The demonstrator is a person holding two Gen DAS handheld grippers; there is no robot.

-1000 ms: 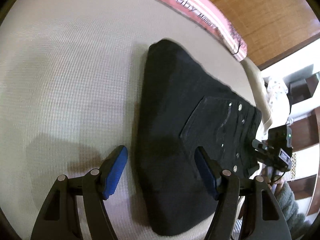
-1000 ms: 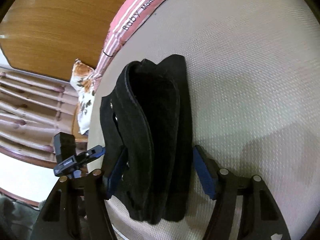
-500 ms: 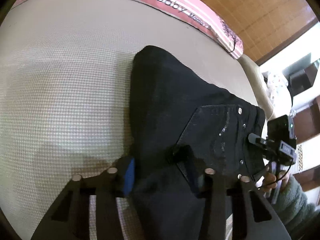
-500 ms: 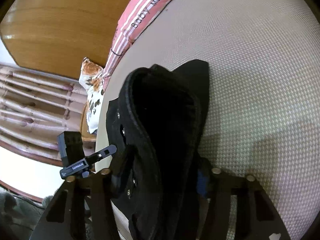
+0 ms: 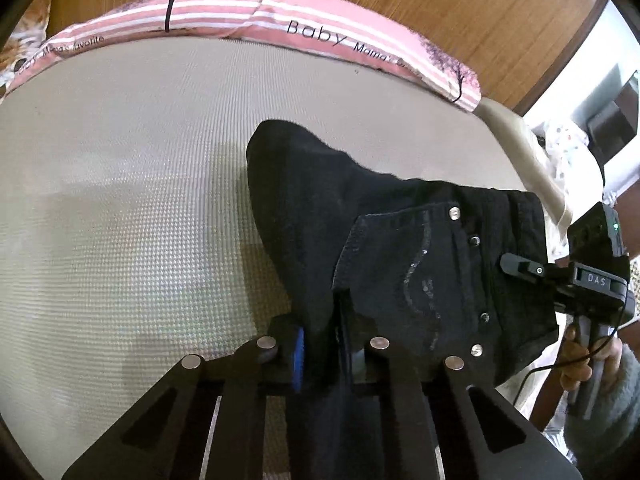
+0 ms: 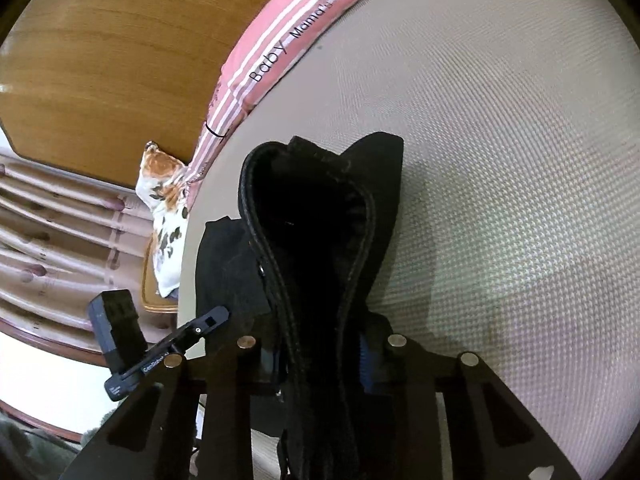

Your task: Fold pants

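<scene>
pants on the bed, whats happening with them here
A person is folding black pants on a bed, using a handheld gripper in each hand. The left gripper is closing on one edge of the folded pants, near the back pocket, with cloth between its jaws. The right gripper is closing on the waistband end, also with cloth between its jaws. The gripped end is raised off the bed while the far end rests on it.

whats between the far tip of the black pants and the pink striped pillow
Nothing: only bare beige mattress lies between the black pants and the pink striped pillow. The left wrist view shows that stretch most plainly.
</scene>
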